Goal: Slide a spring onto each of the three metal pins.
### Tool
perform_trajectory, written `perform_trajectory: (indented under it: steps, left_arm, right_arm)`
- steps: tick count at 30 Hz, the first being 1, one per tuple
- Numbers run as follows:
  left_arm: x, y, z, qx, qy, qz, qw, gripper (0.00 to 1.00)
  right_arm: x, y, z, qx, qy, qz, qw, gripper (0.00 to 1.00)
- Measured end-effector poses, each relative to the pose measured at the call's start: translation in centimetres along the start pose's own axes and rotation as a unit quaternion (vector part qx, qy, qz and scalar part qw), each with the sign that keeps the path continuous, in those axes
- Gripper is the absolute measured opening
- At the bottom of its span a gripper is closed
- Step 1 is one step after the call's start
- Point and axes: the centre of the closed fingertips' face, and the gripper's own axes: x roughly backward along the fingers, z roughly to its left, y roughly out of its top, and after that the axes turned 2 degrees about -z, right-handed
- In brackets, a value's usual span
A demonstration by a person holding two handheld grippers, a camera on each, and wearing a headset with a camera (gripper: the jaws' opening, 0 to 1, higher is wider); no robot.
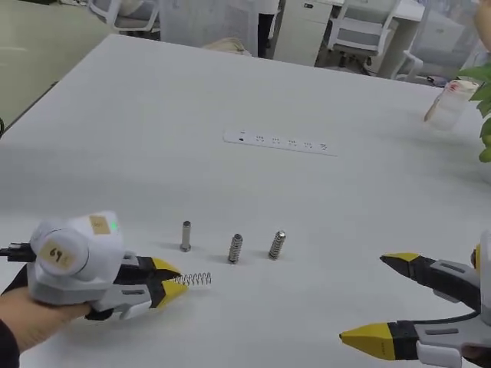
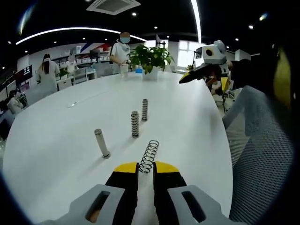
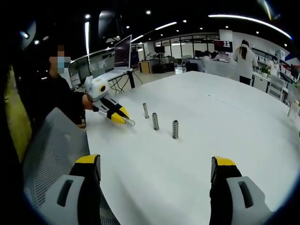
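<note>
On the white worktop (image 1: 230, 84) three upright metal pins stand in a row in front of the person. In the head view, the leftmost pin (image 1: 186, 235) is bare, a plain shaft on a small base. The middle pin (image 1: 235, 248) carries a spring coiled around it, and so does the rightmost pin (image 1: 277, 244). The left gripper (image 1: 173, 282) lies low over the worktop, just in front of and left of the bare pin. Its yellow-tipped jaws are pressed together on one end of a loose spring (image 1: 196, 279), which sticks out forward from the tips, roughly level, its free end pointing toward the row of pins without touching any of them. The right gripper (image 1: 362, 297) is well apart to the right, its jaws spread wide with nothing between them, pointing left toward the pins. Farther back on the worktop lies a white power strip (image 1: 280, 142), and a leafy plant (image 1: 483, 100) stands at the far right edge.
</note>
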Motion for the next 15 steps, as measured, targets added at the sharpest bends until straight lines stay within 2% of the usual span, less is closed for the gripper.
perform_trajectory:
  steps: [15]
  left_arm:
    - [0.8, 3.2, -1.2, -0.031, -0.004, -0.026, 0.9992, 0.04]
  right_arm:
    - [-0.9, 1.3, 1.2, 0.017, 0.019, -0.004, 0.9997, 0.96]
